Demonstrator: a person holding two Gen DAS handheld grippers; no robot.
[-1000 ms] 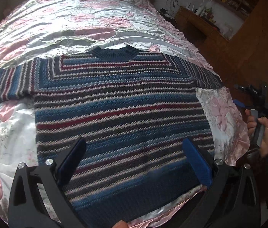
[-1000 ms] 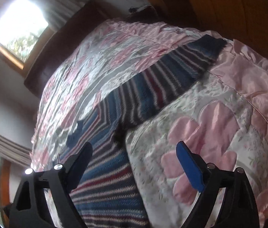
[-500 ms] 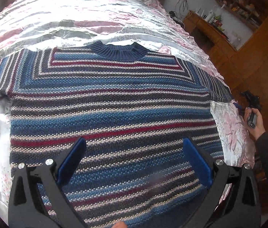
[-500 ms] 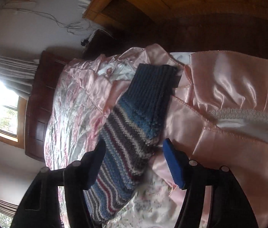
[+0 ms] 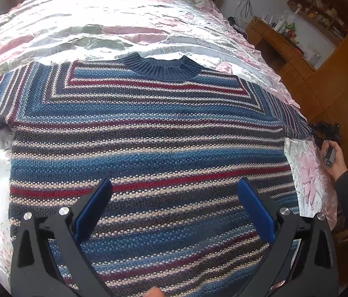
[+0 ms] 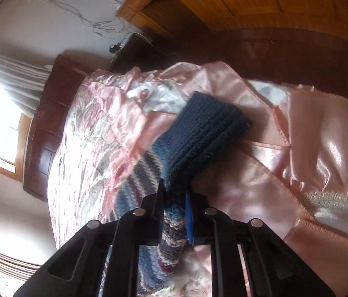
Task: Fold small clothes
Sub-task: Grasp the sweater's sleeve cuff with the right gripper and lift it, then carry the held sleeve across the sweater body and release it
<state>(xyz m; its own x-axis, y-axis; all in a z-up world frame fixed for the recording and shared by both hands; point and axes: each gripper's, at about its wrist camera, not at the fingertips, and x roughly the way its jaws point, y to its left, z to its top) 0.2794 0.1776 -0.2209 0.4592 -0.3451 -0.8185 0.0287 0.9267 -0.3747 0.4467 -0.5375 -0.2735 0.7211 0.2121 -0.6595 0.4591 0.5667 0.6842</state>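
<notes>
We see the striped sweater spread flat, front up, on the bed's satin floral quilt, its navy collar at the far side from us. Our left claw hangs over the sweater's lower body with its blue-padded fingers spread wide, released and gripping nothing; the knit fills the gap between them. At the sweater's right side, the sleeve runs off toward the quilt's edge, where a hand grips the handle of the other tool. In the right wrist view, our right claw is clenched on the sleeve, the fingers pinching the striped knit just behind the navy ribbed cuff. The cuff sticks out beyond the fingertips, over the quilt's pink satin border. A wooden headboard stands at the quilt's far end.
</notes>
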